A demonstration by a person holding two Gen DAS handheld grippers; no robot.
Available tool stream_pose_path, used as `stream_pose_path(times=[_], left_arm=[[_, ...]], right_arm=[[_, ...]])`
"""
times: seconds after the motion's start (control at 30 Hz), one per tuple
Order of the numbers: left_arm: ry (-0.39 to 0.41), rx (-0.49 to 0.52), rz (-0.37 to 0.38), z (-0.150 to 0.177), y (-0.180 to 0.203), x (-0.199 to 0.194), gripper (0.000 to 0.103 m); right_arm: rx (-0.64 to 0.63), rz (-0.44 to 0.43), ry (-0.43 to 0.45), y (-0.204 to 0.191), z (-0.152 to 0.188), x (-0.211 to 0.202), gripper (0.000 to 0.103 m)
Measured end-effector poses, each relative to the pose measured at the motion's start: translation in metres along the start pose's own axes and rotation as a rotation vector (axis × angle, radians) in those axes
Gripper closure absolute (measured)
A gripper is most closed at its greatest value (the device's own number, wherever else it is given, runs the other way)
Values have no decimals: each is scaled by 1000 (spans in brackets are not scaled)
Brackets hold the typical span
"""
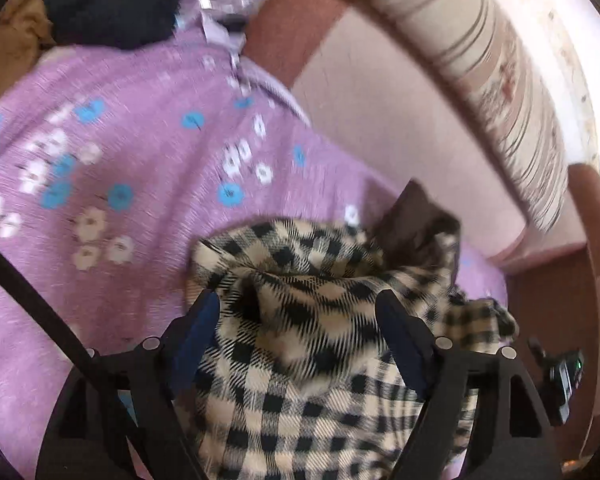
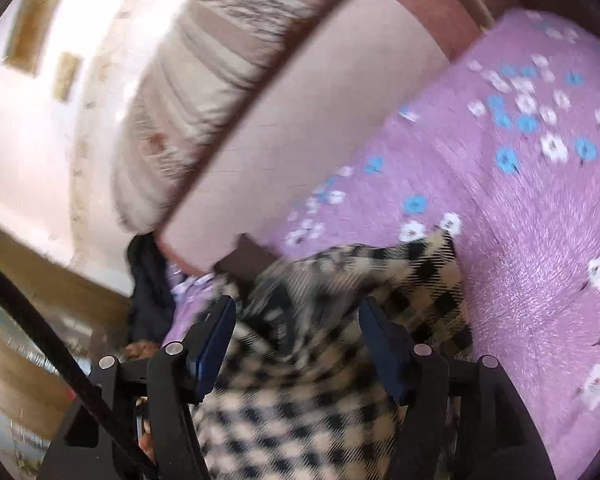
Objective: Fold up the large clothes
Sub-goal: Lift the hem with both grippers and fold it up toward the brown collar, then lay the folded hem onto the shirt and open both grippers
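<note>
Fingers (image 1: 204, 312) of left gripper (image 1: 296, 308) and right gripper (image 2: 296, 312) spread wide, checked garment (image 1: 300, 360) loose between, on the purple bedspread (image 1: 120, 200)

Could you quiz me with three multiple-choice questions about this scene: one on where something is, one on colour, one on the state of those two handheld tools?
1. Where does the cream-and-black checked woven garment lie?
A. On the purple flowered bedspread
B. On a wooden floor
C. Over a chair

2. What colours are the bedspread's flowers?
A. Red and yellow
B. Blue and white
C. Green only

3. How do the jaws of the left gripper and right gripper stand?
A. Both clamped tight
B. One missing
C. Both spread apart

Answers: 1 A, purple cloth surrounds it; 2 B, both views show them; 3 C, wide gaps over the fabric.
</note>
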State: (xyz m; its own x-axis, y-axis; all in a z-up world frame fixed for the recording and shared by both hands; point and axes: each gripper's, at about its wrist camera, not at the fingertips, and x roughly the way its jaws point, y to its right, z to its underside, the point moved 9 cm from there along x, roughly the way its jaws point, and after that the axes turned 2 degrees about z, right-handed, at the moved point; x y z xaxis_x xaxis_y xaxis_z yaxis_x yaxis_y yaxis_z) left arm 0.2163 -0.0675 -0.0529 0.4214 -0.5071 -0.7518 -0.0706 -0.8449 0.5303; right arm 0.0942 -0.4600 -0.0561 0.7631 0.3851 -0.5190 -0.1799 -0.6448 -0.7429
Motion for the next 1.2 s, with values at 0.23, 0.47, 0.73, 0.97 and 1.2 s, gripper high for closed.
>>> stream_pose_path(times=[0.23,0.47,0.73,0.97,1.2], left_arm=[[-33,94,-98,51,2,-33,23],[-112,136,-242,104,-27,-11,23],[-69,153,-272,101,-30,-14,23],[-26,126,-307,94,-36,-19,23],[-27,84,-310,95,-58,-25,23]], right_arm=[[-315,2,-174,-63,69,23,60],[-411,355,-164,-33,85,108,65],[-410,340,-114,-50,75,90,65],[-542,218,-174,-120,105,115,63],[-582,189,-295,-133,150,160,48]])
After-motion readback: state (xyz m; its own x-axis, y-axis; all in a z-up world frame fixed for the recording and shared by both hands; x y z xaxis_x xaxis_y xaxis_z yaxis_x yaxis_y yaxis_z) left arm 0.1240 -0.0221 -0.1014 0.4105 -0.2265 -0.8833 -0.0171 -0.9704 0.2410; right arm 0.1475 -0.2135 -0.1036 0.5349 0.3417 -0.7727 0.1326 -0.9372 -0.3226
